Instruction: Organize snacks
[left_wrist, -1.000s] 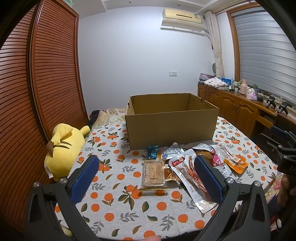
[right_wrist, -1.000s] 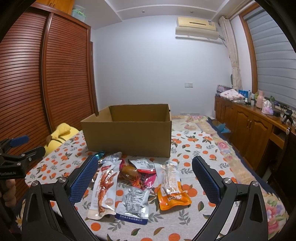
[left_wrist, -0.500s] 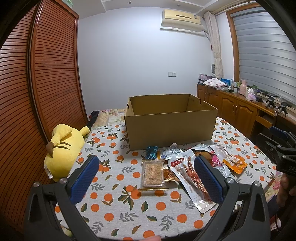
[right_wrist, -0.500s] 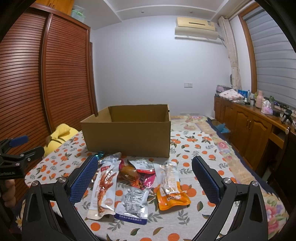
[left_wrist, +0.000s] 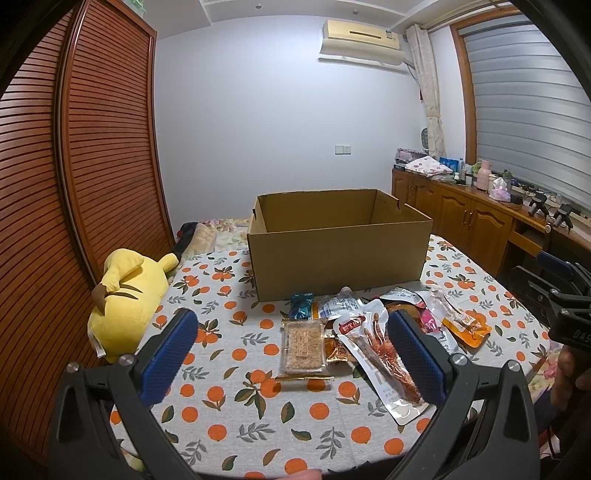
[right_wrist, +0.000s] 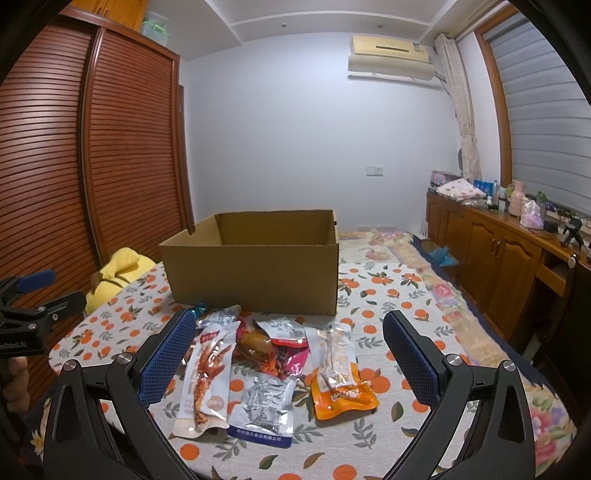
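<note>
1. Snack packets (right_wrist: 266, 369) lie clustered on the orange-patterned counter (left_wrist: 229, 406), just before an open cardboard box (left_wrist: 338, 243).
2. Left hand-held gripper (left_wrist: 291, 354) hovers above them, fingers apart, gripping nothing.
3. Right hand-held gripper (right_wrist: 290, 354) likewise spread, unladen.
4. Yellow plush toy (left_wrist: 125, 299) lies at the counter's left edge.

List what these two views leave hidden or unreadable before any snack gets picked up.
- Floor of the cardboard box: hidden by its front wall in both views.
- Small print on the silver packet: too small, right view.
- Gold-wrapped snack: mostly under the chicken-foot packet, left view.
- Plush toy: cut off by the table edge, right view.
</note>
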